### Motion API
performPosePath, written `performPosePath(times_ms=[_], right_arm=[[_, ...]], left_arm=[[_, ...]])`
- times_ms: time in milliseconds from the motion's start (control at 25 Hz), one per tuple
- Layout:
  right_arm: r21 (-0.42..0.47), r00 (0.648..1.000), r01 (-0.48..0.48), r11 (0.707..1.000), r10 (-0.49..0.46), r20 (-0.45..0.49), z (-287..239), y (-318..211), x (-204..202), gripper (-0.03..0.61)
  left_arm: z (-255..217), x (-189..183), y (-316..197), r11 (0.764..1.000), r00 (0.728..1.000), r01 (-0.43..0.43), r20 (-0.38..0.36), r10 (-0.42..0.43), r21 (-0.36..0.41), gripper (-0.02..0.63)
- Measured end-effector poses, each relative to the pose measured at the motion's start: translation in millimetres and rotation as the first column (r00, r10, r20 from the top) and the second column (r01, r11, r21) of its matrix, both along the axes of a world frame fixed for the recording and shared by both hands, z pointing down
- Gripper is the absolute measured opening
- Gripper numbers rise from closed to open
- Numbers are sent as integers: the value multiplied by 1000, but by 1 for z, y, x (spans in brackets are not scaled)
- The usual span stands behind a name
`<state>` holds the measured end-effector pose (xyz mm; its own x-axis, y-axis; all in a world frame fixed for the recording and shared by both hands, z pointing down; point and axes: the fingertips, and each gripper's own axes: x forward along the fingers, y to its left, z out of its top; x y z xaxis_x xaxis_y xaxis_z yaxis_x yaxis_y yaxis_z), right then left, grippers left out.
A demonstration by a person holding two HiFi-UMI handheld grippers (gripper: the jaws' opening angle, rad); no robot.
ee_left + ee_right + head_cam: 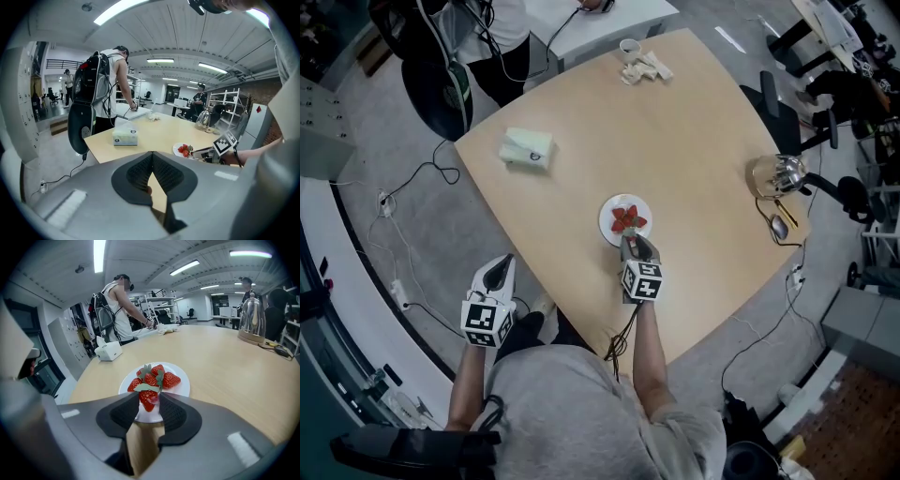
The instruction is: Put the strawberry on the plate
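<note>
Over the near rim of the plate [184,386], at frame centre, your right gripper [149,402] clenches a strawberry [146,398]; set it down beside the pile [157,375] before releasing, left gripper [152,159] jaws closed, empty.

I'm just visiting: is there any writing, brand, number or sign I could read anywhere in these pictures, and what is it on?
No text here can be read.
Tissue box: a small dark mark on its front, too small to read.
Red diamond sign on a pale panel at the right: too small and blurred to read.
Marker cubes: only black-and-white square patterns, no letters or numbers.
</note>
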<state>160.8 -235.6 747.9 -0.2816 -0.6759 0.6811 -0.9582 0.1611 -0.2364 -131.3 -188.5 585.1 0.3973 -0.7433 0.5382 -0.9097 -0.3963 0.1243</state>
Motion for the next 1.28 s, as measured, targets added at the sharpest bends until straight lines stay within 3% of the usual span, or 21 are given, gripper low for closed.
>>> performPosePath(times_ms=[680, 1000, 1280], right_arm=[[-16, 1000, -20, 1000, 21, 7, 9, -3, 2, 143], [-19, 999, -32, 999, 32, 26, 6, -1, 0, 187], [-6, 999, -40, 999, 40, 26, -1, 2, 1, 187]], left_arm=[[4, -1, -4, 1000, 1000, 5, -3, -5, -6, 20], [2, 0, -3, 1000, 1000, -3, -6, 3, -4, 20], [-1, -1, 1, 1000, 1000, -14, -12, 14, 7, 20]])
